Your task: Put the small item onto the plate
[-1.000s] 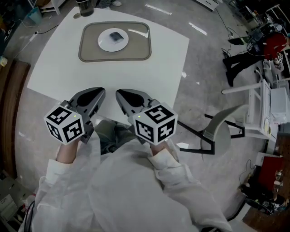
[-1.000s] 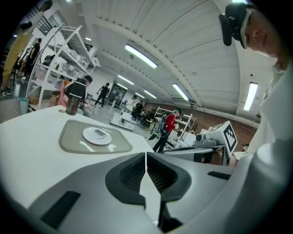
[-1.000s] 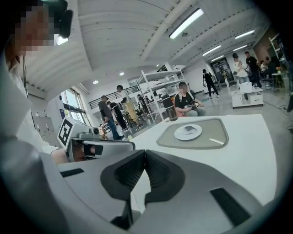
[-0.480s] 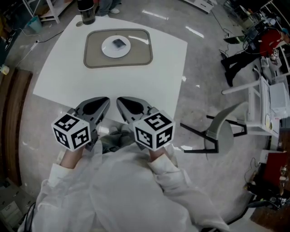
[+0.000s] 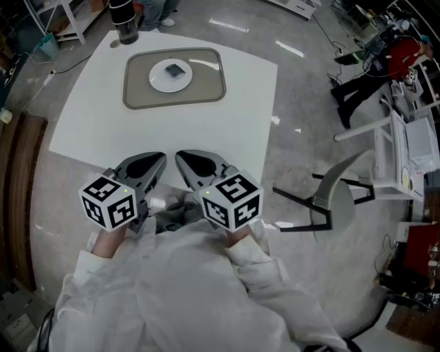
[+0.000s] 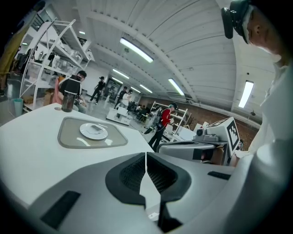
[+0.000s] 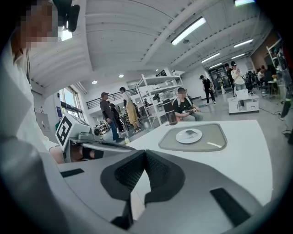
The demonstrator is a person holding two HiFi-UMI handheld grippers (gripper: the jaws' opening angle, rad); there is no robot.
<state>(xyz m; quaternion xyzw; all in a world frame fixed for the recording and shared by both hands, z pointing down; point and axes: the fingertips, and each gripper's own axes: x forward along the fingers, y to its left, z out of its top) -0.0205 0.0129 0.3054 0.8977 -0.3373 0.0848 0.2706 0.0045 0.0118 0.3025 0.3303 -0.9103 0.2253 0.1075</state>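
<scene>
Grippers sit side by side at the near edge of the white table (image 5: 206, 130): the left gripper (image 5: 154, 161) and right gripper (image 5: 183, 157), 2 in all, each have jaws pressed together on nothing. Well apart, at the far end, 1 small dark item (image 5: 174, 69) lies on 1 white plate (image 5: 159, 79) inside 1 grey tray (image 5: 137, 100). 1 dark cup (image 5: 124, 24) stands just beyond, with grey workshop floor (image 5: 309, 124) around the table.

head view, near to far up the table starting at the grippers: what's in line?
left gripper and right gripper side by side at the near edge → bare table → tray → plate with the small item on it → dark cup at the far corner
</scene>
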